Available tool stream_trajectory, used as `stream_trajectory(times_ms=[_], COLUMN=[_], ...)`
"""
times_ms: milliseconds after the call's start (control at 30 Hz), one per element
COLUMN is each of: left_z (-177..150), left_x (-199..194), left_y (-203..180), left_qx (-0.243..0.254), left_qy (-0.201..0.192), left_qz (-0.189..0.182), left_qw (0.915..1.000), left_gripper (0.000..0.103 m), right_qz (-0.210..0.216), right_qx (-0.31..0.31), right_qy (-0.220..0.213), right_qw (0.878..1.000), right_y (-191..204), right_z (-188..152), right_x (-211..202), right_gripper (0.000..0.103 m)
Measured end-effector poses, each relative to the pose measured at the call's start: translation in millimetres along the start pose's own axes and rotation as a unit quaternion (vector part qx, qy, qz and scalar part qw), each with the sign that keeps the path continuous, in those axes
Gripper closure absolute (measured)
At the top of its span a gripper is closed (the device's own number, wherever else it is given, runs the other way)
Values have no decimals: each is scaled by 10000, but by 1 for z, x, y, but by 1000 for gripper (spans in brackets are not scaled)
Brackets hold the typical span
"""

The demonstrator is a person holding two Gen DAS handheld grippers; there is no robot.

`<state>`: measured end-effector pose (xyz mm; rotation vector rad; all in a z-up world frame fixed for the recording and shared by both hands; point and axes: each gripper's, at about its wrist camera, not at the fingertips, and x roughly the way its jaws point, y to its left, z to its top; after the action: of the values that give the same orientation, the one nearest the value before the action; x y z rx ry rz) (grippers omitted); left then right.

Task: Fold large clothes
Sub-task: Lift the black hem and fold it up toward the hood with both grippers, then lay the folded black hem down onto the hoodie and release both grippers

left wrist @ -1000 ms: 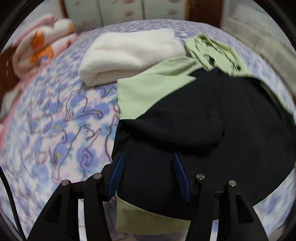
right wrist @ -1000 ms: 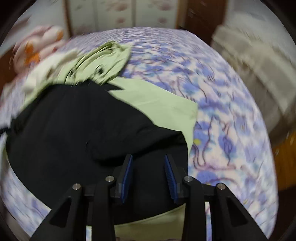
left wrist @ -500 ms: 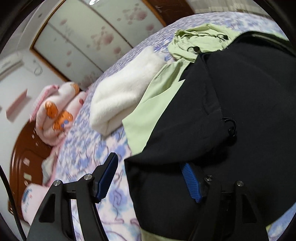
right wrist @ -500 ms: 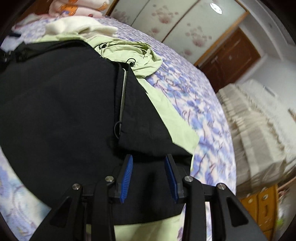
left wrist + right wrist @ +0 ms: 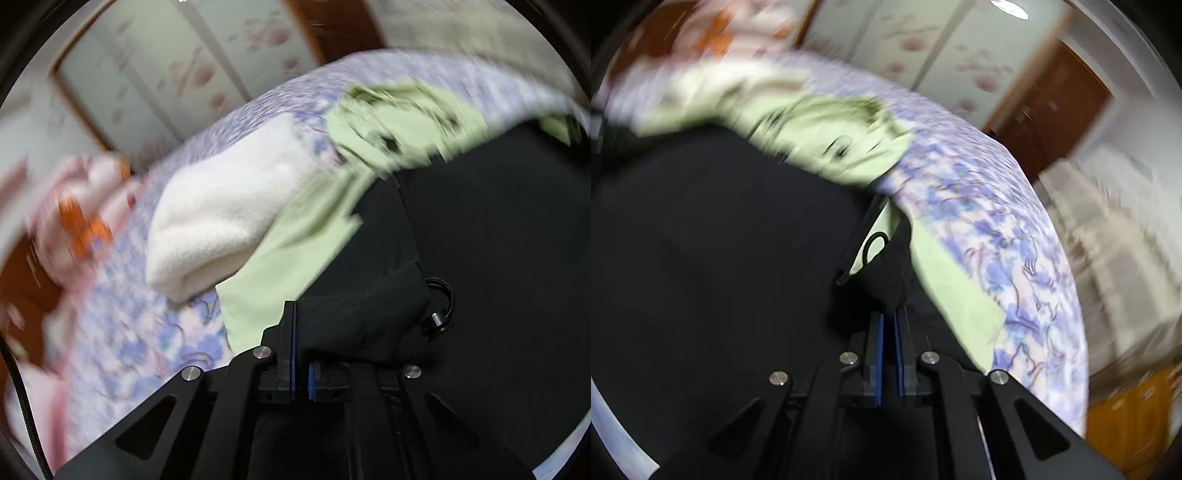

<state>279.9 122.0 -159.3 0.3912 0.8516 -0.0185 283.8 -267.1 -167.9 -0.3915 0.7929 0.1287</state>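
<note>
The black-and-green jacket (image 5: 498, 240) lies spread over the bed (image 5: 147, 332), black shell up, with its pale green lining showing along the edges and a bunched green hood (image 5: 391, 122) beyond the fingers. It looks like thin, limp synthetic cloth: light to lift, with no stiffness to keep a crease, and probably a little slick, so a shallow pinch could slide off.

The left gripper (image 5: 301, 354) has its fingers together, clamped on a black edge of the jacket where the cloth bunches up just ahead of the pads. A drawcord loop with a toggle (image 5: 437, 317) sits just to the right of that bunch. The right gripper (image 5: 889, 339) is likewise pressed together on a fold of black cloth, with a cord loop (image 5: 875, 243) and a strip of green lining just past its tips.

Both holds sit on hems or corners, which seems the sound place: doubled cloth gives more to bite on than a single layer. Carried from two corners, the middle will likely sag and drag.

A folded white fleece blanket (image 5: 221, 221) lies ahead and left of the left fingers, just beside the green lining. Further left is a blurred pink bundle (image 5: 77, 206); a wardrobe (image 5: 177, 74) stands behind the bed.
</note>
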Motion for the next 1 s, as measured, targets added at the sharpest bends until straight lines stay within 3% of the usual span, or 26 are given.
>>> stream_trajectory(times_ms=[67,167,233,267,333,400,467,1000], left_z=[13,21,17,14,5,-7,-13,-2], left_x=[8,37,59,70,89,98,105,132], left_y=[27,62,77,85,98,105,111,118], left_qx=[-795,-1771,-2236,-2487,-2988,-3365,-3543,-3379], left_qy=[128,505,855,1020,1224,1255,1268,1318], left_qz=[-274,-556,-619,-725,-1105,-1321,-1448,-1702], left_qw=[9964,9813,9690,9605,9400,9239,9151,9162], left_gripper=[100,97,77,71,44,39,39,39], right_qz=[137,186,307,535,982,1240,1380,1117], right_qx=[827,1805,2359,2736,3258,3610,3733,3492], right_qy=[-30,281,679,899,1029,1012,1037,1225], right_qw=[9965,9830,9689,9561,9347,9187,9115,9223], right_y=[-34,-72,-92,-104,-119,-126,-131,-117], right_z=[16,29,29,27,17,5,-1,0], right_x=[5,27,45,56,67,72,77,115], right_gripper=[98,96,93,88,75,64,62,62])
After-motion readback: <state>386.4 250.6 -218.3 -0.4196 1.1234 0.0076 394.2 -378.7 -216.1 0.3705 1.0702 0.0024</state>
